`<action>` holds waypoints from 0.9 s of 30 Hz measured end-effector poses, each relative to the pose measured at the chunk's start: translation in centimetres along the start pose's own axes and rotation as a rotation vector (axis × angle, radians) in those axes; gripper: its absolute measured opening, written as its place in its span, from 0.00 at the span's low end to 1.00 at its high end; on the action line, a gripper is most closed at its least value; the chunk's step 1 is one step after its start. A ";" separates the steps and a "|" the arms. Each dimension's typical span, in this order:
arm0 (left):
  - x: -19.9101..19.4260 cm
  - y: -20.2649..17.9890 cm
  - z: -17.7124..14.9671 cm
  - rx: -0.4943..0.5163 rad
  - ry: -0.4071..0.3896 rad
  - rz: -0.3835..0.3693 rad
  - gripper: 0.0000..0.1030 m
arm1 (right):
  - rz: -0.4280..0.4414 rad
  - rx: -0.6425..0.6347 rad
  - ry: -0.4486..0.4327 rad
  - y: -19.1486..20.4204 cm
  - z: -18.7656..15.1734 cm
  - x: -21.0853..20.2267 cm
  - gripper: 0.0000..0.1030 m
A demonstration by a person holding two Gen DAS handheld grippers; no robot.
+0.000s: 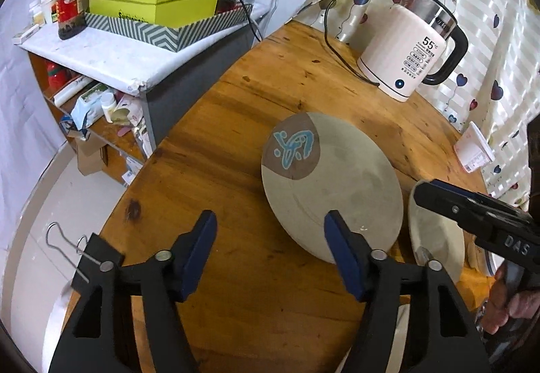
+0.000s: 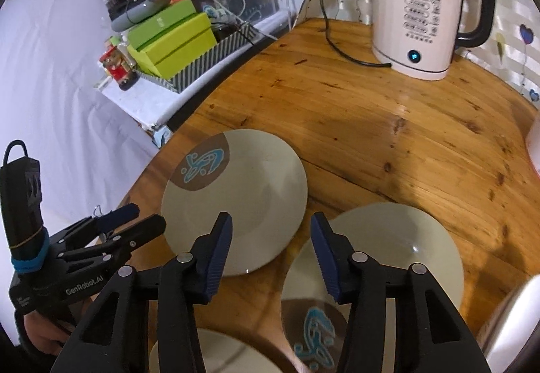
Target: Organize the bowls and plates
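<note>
Plates: one (image 2: 236, 201) ahead-left of right gripper (image 2: 270, 251), another (image 2: 388, 258) ahead-right, third (image 2: 216, 352) beneath; all separate, unstacked. Right gripper and left gripper (image 1: 270, 255) both released, empty.

My left black plastic two-finger gripper (image 1: 270, 231) has ribbed blue pads, silver pivot pins and "GenRobot.AI" lettering, lower left in the right view; my right gripper (image 2: 271, 231) matches it.
</note>
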State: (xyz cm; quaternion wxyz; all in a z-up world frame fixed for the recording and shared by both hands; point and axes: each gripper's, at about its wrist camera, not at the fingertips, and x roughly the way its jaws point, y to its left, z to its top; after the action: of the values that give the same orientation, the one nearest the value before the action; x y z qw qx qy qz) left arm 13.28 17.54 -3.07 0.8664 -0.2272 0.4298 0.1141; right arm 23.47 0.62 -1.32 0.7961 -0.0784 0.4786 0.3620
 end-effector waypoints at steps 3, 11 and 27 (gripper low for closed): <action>0.6 0.1 0.2 -0.001 0.009 -0.002 0.61 | -0.001 0.003 0.019 -0.3 0.5 1.2 0.42; 1.4 0.4 0.5 -0.008 0.023 -0.013 0.50 | 0.003 0.014 0.051 -0.7 1.4 3.5 0.41; 2.2 -0.8 0.7 0.035 0.021 -0.047 0.33 | 0.010 0.054 0.070 -1.8 1.6 4.7 0.20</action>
State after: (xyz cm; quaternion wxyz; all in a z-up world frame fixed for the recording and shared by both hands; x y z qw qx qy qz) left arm 15.41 17.16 -4.24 0.8680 -0.2234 0.4355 0.0838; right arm 27.15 2.41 -4.72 0.7787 -0.0670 0.5163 0.3499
